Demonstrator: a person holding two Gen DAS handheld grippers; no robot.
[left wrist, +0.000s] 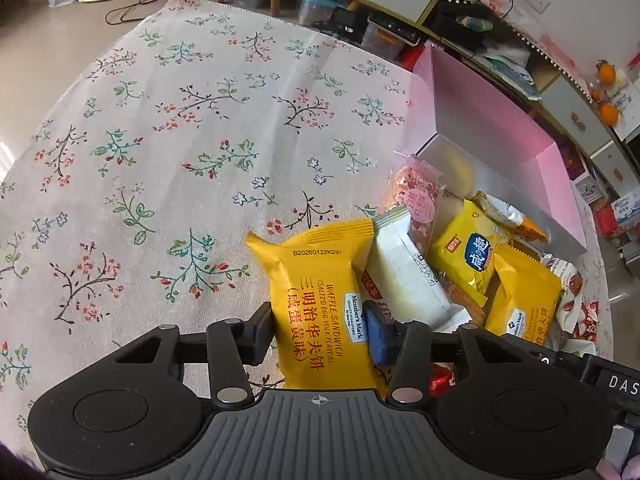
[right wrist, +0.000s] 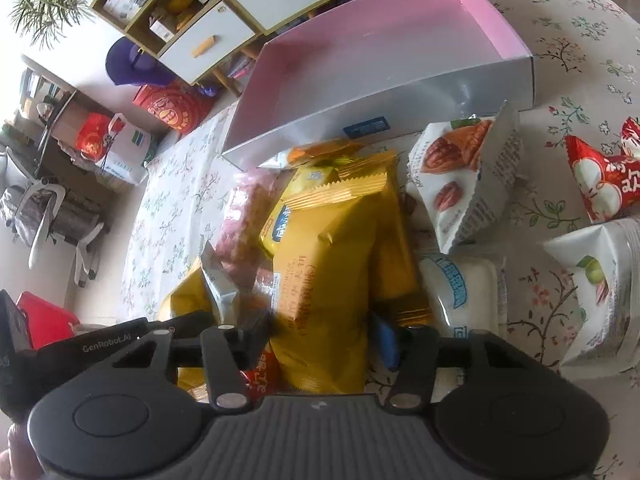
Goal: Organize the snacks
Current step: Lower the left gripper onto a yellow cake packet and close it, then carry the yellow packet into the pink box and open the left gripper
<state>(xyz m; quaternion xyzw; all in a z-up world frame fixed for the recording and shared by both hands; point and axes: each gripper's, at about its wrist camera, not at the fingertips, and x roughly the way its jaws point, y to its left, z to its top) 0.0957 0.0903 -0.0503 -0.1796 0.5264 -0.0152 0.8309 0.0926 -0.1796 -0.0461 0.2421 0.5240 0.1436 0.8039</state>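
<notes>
Snacks lie heaped on the flower-patterned desk (left wrist: 160, 140) just in front of the pink-lined box (right wrist: 380, 40), which looks bare inside.

On the left, the left tool (left wrist: 320, 332) has its fingers closed against the sides of a yellow waffle sandwich pack (left wrist: 316, 292), gripping it near the lower end; the pack stands tilted at the left edge of the heap, beside a white packet (left wrist: 404, 276). Whether it is already clear of the cloth I cannot tell. To do this step well, I would lift it straight up before swinging toward the box, so its far corner does not drag the white packet or the pink candy bag (left wrist: 416, 200) along.

On the right, the right tool (right wrist: 320, 340) likewise pinches a second yellow waffle pack (right wrist: 324, 280) that lies on top of the pile, with gold-edged packs beneath it and a walnut-printed sachet (right wrist: 460, 180) just beside. The two tools sit close together, so carrying one pack at a time over the near wall seems safest, laying each flat against a corner.
</notes>
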